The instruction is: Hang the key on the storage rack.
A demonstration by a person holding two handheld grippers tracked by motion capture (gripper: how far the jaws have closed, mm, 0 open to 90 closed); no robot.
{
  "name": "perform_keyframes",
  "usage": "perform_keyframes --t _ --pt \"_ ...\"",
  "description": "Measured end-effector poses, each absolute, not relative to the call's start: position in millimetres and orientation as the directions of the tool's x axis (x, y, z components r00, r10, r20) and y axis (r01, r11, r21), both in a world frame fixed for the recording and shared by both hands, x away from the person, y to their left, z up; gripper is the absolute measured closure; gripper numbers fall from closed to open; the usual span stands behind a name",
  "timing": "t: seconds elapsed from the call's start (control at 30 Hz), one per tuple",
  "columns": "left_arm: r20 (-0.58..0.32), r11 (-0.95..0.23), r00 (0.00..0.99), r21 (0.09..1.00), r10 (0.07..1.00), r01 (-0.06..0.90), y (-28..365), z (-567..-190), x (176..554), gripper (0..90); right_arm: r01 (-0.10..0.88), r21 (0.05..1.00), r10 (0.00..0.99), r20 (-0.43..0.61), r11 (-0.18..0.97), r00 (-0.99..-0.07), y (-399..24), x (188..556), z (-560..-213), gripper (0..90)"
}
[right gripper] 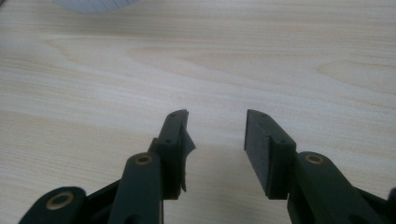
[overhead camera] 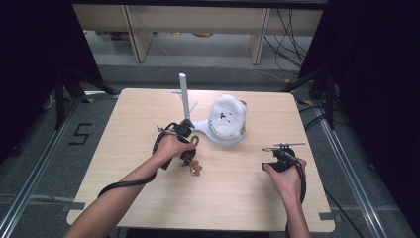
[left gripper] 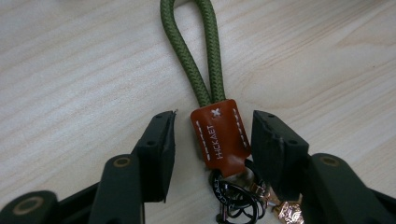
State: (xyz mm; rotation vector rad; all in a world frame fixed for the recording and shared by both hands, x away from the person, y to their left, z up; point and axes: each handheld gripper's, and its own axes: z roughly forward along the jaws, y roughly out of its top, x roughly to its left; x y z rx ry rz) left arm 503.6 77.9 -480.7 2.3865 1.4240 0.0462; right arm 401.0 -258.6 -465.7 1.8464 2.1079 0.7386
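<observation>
Two tongs work over a pale wooden counter (overhead camera: 148, 198). In the left gripper view the left tongs (left gripper: 212, 135) stand parted around a keychain's brown leather tab (left gripper: 219, 136), one jaw at either side, neither visibly pressing it (stitched, stamped with lettering). Its green cord loop (left gripper: 191, 51) runs away along the wood; dark rings (left gripper: 236, 196) lie between the jaws. The right tongs (right gripper: 215, 140) hang apart over bare wood, holding nothing. Farther back sits a white stand (overhead camera: 184, 96) with a white cap (overhead camera: 228, 118) on its base.
</observation>
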Motion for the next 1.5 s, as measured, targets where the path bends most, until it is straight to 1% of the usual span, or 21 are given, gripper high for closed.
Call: perform_keyframes --t 0.03,0.07,0.1,0.17,0.27,0.37,0.7,1.07,1.2,1.23,1.3,1.5 --pt "-0.147 -0.443 0.504 0.313 0.851 0.84 79 -481 504 52.3 0.851 0.519 0.974 0.145 0.073 -0.172 -259 401 -466 60.2" --pt "-0.155 -0.426 0.491 0.323 0.857 0.845 77 -482 503 52.3 0.851 0.519 0.974 0.145 0.073 -0.172 -259 401 -466 60.2" --pt "-0.152 -0.415 0.482 0.33 0.863 0.848 76 -482 503 54.3 0.852 0.519 0.973 0.149 0.073 -0.174 -259 401 -466 60.2" --pt "-0.149 -0.421 0.486 0.326 0.861 0.846 76 -482 503 55.1 0.851 0.52 0.973 0.151 0.073 -0.176 -259 402 -467 60.2" --pt "-0.136 -0.448 0.507 0.315 0.851 0.836 78 -481 504 62.1 0.851 0.52 0.972 0.154 0.073 -0.177 -258 402 -467 60.1" --pt "-0.119 -0.466 0.523 0.319 0.844 0.825 78 -481 504 65.4 0.851 0.521 0.972 0.155 0.073 -0.178 -258 402 -467 60.0" --pt "-0.089 -0.517 0.573 0.337 0.815 0.787 79 -481 501 67.5 0.85 0.522 0.971 0.158 0.072 -0.179 -259 401 -468 59.9" --pt "-0.076 -0.526 0.579 0.335 0.812 0.782 82 -480 499 68.5 0.851 0.519 0.973 0.149 0.075 -0.176 -259 401 -468 58.9" --pt "-0.073 -0.522 0.579 0.35 0.812 0.777 85 -479 498 68.8 0.85 0.522 0.971 0.156 0.074 -0.18 -259 401 -469 58.7" --pt "-0.062 -0.536 0.591 0.351 0.804 0.767 87 -478 498 68.8 0.85 0.522 0.971 0.156 0.074 -0.18 -259 401 -469 58.6" --pt "-0.075 -0.505 0.567 0.369 0.82 0.78 87 -477 496 68.9 0.85 0.522 0.976 0.141 0.07 -0.167 -259 401 -469 58.6" --pt "-0.056 -0.527 0.595 0.405 0.802 0.747 97 -472 496 69.1 0.849 0.523 0.971 0.157 0.071 -0.178 -259 401 -469 58.2"
